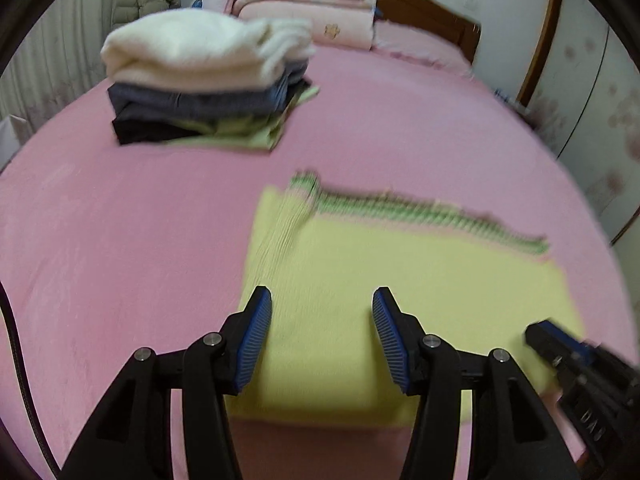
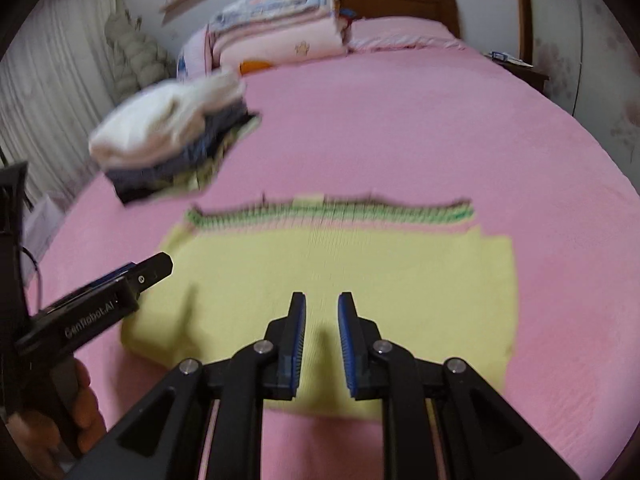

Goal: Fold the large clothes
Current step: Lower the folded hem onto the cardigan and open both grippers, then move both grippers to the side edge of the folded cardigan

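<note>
We have a stack of folded clothes [image 1: 208,84] at eleven o'clock on the bed [image 1: 400,120], and the yellow sweater [image 1: 400,300] lies partly folded dead ahead, so with the left gripper [image 1: 322,336] and right gripper [image 2: 322,344] both spread and empty, we judge its last fold remains.

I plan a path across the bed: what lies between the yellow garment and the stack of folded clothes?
Only bare pink bedsheet separates the yellow garment from the stack of folded clothes. Both wrist views show this stretch, though they are blurred.
</note>
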The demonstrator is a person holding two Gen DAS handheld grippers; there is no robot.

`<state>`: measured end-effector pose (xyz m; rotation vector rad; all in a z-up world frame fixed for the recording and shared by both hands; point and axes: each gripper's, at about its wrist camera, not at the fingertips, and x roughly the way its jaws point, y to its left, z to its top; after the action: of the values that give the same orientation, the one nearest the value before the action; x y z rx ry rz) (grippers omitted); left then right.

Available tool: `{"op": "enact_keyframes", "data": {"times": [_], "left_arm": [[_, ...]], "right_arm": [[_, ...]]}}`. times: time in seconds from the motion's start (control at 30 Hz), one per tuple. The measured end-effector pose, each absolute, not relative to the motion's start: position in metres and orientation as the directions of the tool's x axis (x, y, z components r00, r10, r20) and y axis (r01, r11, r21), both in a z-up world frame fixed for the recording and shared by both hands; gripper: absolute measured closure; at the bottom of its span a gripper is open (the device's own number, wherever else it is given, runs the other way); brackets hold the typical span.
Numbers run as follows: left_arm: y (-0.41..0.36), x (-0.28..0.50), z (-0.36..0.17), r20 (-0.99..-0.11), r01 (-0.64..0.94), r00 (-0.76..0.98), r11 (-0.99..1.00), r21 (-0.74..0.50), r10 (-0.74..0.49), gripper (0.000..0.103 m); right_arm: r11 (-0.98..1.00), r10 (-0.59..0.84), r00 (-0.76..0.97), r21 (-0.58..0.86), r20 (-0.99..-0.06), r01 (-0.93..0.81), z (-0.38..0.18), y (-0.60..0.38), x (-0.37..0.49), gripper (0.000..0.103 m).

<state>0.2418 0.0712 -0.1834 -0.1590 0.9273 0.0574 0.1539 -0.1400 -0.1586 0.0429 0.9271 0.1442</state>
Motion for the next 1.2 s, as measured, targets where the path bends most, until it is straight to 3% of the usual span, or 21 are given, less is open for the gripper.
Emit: {"op": "enact_keyframes", "data": {"times": [0.13, 0.27, 0.57, 0.83, 0.9, 0.97, 1.07, 1.2], "left_arm": [[0.073, 0.23, -0.189, -0.792, -0.131, 0.603, 0.991, 0.021, 0.097, 0.051], [0.101, 0.23, -0.197, -0.821, -0.167, 0.572, 0.98, -0.106, 0.009, 0.042], [0.098, 0.226, -0.205, -0.822, -0.155, 0.569, 0.982, -0.106, 0.001, 0.041], [0.105, 0.221, -0.171, -0.843, -0.158, 0.538, 0.98, -0.123, -0.019, 0.041], [0.105, 0.212, -0.154, -0.831, -0.149, 0.555, 0.978, -0.143, -0.036, 0.038], [0.104, 0.202, -0.134, -0.817, -0.144, 0.575, 0.978, -0.153, -0.043, 0.023], [0.104, 0.186, -0.108, -0.791, -0.138, 0.609, 0.976, -0.168, -0.05, 0.017], [0.103, 0.17, -0.083, -0.773, -0.118, 0.627, 0.97, -0.211, -0.092, 0.017]], "right_arm": [[0.998, 0.055, 0.559, 0.064, -0.827, -0.003, -0.178, -0.168, 0.152, 0.088], [0.987, 0.087, 0.549, 0.148, -0.831, 0.066, -0.183, -0.208, 0.15, 0.103], [0.993, 0.009, 0.551, 0.072, -0.834, 0.092, -0.192, -0.206, 0.142, 0.103], [0.983, 0.078, 0.587, 0.16, -0.806, 0.089, -0.148, -0.207, 0.123, 0.1], [0.982, 0.091, 0.609, 0.173, -0.788, 0.077, -0.132, -0.203, 0.112, 0.1], [0.98, 0.112, 0.632, 0.19, -0.767, 0.058, -0.119, -0.2, 0.101, 0.1], [0.978, 0.127, 0.664, 0.204, -0.736, 0.038, -0.098, -0.193, 0.081, 0.097], [0.977, 0.142, 0.7, 0.213, -0.699, 0.014, -0.076, -0.183, 0.059, 0.075]]}}
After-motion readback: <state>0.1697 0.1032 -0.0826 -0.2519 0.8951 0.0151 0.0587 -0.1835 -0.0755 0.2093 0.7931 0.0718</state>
